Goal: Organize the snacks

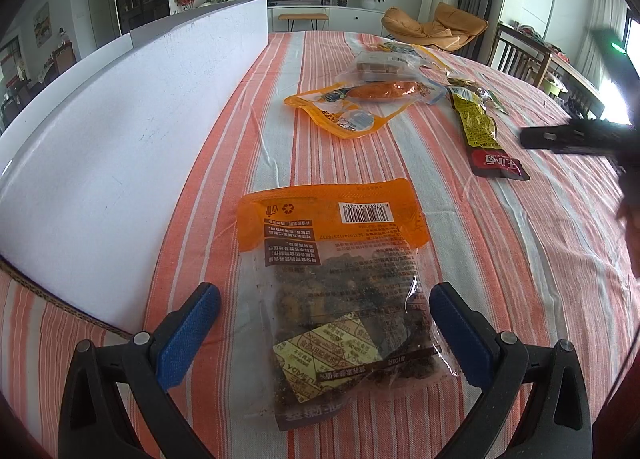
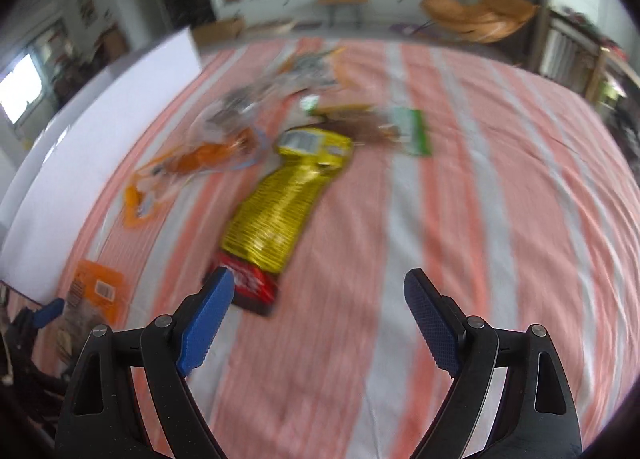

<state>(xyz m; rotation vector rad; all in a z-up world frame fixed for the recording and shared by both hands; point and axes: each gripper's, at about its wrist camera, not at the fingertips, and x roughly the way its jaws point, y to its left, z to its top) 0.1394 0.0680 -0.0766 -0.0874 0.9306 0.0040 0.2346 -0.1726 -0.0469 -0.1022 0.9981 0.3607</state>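
Left gripper [image 1: 324, 299]: jaws spread wide, 1 blue pad on each side of the orange-topped snack pouch [image 1: 340, 259]. The pads stand apart from the pouch edges; nothing is clamped. The pouch lies flat on the striped surface [image 1: 520, 259], near end between the fingers, barcode end pointing far. A white board [image 1: 100, 147] stands along the left edge of the surface.

Right gripper [image 2: 320, 311]: jaws wide open and empty, hovering above the surface [image 2: 500, 219]. The view is motion-blurred. The left pad [image 2: 208, 315] overlaps the red near end of the yellow snack packet [image 2: 276, 211] in the picture; contact cannot be determined. In the left wrist view the right gripper [image 1: 532, 138] appears as a dark shape at the right edge, just beside the same yellow packet [image 1: 480, 127].

Other snacks, far part of the surface:
- 1 orange pouch [image 1: 344, 115] left of the yellow packet.
- 1 clear pack [image 1: 380, 63] farther away.
- 1 green packet [image 2: 416, 131] right of the yellow packet's far end.

The orange-topped pouch [image 2: 96, 291] also shows at near left in the right wrist view, beside a left gripper pad [image 2: 50, 311].
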